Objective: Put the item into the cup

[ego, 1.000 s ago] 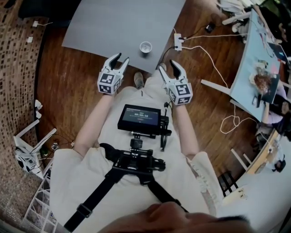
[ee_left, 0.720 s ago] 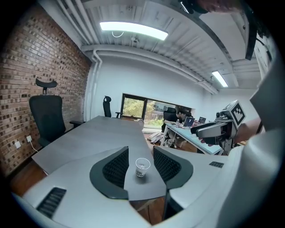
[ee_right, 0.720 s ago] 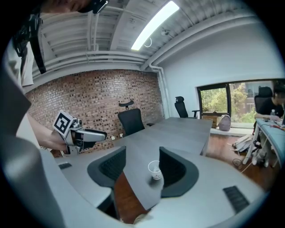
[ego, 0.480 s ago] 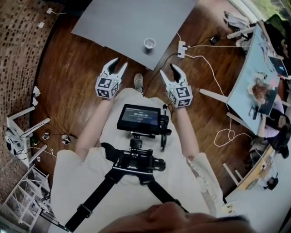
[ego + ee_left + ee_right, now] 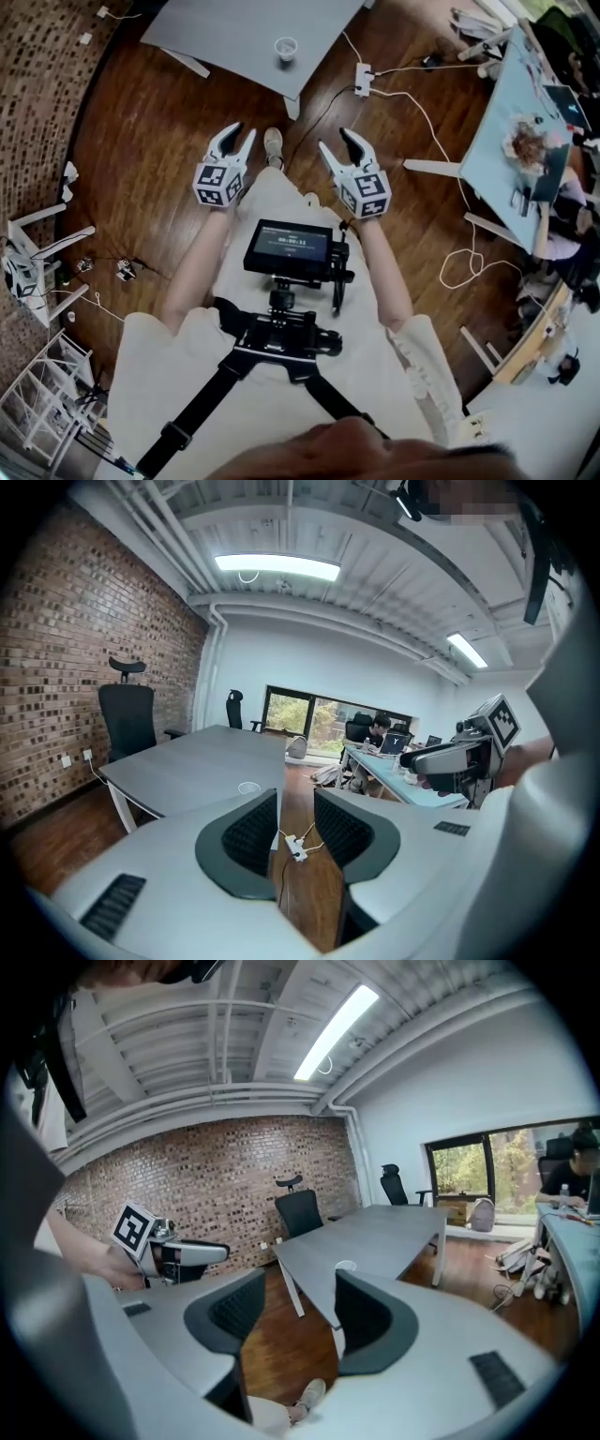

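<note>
One cup (image 5: 286,47) on one table (image 5: 225,33), left claw (image 5: 243,131) just closing empty, right claw (image 5: 335,139) apart

A grey surface (image 5: 225,33) stands on a dark wooden floor (image 5: 141,141) and carries a small white cup (image 5: 286,47) close to its nearer edge — a white power strip (image 5: 361,80) lies on the floorboards just beside it, and a cluttered pale blue surface (image 5: 502,122) stands further right.

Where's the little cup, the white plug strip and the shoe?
cup (image 5: 286,48), head view, on its open top.
plug strip (image 5: 361,80), head view, on the middle of its white body.
shoe (image 5: 273,146), head view, on its upper side.
</note>
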The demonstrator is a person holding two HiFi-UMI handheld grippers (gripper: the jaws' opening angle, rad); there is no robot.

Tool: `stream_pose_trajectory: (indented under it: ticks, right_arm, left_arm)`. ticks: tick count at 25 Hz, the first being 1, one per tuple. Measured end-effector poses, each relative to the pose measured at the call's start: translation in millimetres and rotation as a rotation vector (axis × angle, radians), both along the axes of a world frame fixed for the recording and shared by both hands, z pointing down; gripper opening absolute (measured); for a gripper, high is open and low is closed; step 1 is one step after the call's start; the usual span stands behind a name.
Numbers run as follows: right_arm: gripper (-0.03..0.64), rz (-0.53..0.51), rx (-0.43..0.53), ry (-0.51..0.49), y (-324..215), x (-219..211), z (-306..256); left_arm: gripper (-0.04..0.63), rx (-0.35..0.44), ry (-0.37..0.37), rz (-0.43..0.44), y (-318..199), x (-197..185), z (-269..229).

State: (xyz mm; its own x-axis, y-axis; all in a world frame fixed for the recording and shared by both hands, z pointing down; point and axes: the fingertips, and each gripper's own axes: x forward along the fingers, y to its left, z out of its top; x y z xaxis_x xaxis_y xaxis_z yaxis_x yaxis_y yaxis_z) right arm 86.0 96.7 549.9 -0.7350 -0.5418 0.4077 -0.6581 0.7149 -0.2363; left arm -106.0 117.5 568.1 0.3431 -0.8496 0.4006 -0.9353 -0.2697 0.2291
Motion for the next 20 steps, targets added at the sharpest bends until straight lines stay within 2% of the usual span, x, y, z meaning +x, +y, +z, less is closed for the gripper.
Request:
stream_pose_trajectory:
  ticks: [6, 12, 20]
  right_arm:
    - [0.249, -0.047, -0.033, 0.028, 28.2, 11.2, 10.8]
    - [0.249, -0.058, 0.002, 0.018, 97.4, 55.9, -10.1]
    - [0.249, -0.032, 0.0, 0.018, 118.3, 64.5, -20.8]
  left_arm:
    - [0.115, -0.036, 0.032, -0.071, 41.0, -3.0, 17.7]
    - [0.115, -0.024, 0.024, -0.117, 120.2, 17.8, 5.3]
    - [0.115, 0.002, 0.014, -0.077, 114.8, 20.9, -16.5]
